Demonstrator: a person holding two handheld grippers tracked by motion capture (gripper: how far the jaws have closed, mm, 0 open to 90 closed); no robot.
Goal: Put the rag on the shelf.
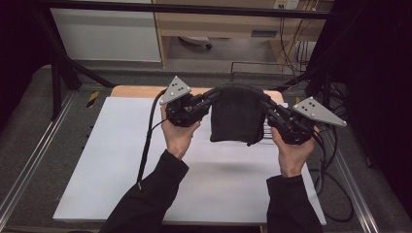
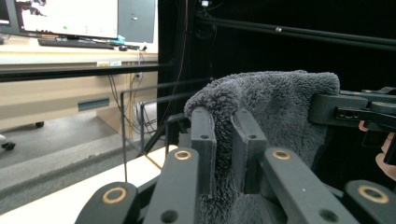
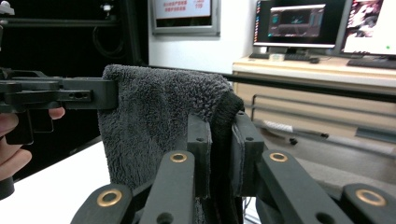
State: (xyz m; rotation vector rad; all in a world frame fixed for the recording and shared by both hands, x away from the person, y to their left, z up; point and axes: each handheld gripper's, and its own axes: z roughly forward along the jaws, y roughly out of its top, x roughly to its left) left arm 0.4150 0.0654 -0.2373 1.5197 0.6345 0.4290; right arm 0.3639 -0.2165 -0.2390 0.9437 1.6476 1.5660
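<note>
A dark grey fleecy cloth, folded double, is hanging in the air above the white tabletop sheet, stretched between two hand-held tools; the left gripper is clamping one upper corner and the right gripper is clamping the other, so both claws are clenched on fabric rather than released. In the left gripper view the jaws are pinching a fold of the fleece between them; in the right gripper view the same is showing, with the hemmed edge of the cloth caught in the pinch. The step in hand is looking like a lift-and-carry within a folding job; the next move is probably calling for lowering both corners together, keeping the top edge taut and level, so the cloth is landing flat on the sheet without bunching.
</note>
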